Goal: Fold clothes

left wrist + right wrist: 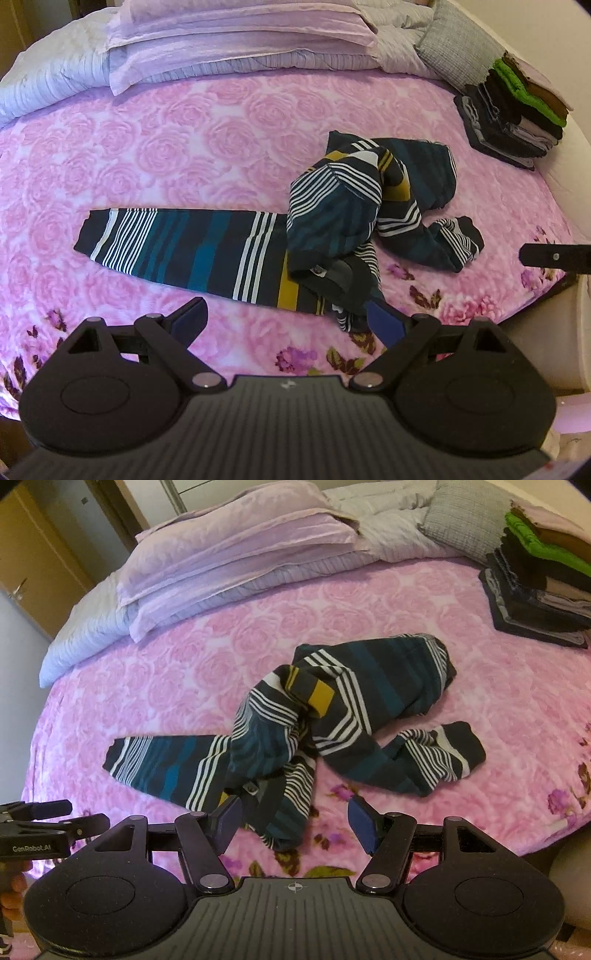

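A dark striped sweater [332, 221] with teal, white and mustard bands lies crumpled on the pink rose-pattern blanket [166, 147]. One sleeve stretches flat to the left, the body is bunched in the middle, the other sleeve curls off to the right. My left gripper [288, 321] hangs open just above the garment's near hem, nothing between its fingers. In the right wrist view the same sweater [317, 716] lies ahead, and my right gripper [295, 823] stands open over the hem, its pads apart from the cloth. The left gripper [55, 819] shows at that view's left edge.
A stack of folded clothes [517, 110] with a green layer sits at the far right of the bed. Lilac pillows [240, 40] and a grey quilt [44, 81] fill the head end. A wooden door [33, 554] stands beyond the bed's left side.
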Motion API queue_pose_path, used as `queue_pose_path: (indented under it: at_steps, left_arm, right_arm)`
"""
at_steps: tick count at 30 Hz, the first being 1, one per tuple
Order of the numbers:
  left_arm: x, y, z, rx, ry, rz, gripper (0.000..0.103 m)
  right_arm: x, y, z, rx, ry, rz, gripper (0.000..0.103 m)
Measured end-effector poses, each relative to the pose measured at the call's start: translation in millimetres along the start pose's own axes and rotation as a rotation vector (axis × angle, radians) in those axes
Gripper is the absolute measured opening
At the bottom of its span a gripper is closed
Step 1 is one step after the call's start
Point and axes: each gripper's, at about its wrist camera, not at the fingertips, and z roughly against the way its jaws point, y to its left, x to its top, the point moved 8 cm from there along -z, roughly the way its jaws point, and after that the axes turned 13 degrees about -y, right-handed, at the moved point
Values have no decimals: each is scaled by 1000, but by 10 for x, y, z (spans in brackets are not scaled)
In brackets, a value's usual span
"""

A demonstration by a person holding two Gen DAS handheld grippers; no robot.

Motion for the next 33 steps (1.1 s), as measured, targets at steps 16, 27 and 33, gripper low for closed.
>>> queue_pose_path:
  at_steps: [16,27,33]
  left_arm:
    - [-354,-317,-332,231,-15,287,91]
    - [-1173,-145,-370,492,1,591,88]
    - [-1430,-48,-347,591,2,675,88]
  right_arm:
    - [410,-405,-449,176,-8,470,61]
    - [208,-176,-1179,472,-179,1207,61]
    - [-127,100,-1795,619,-175,1565,61]
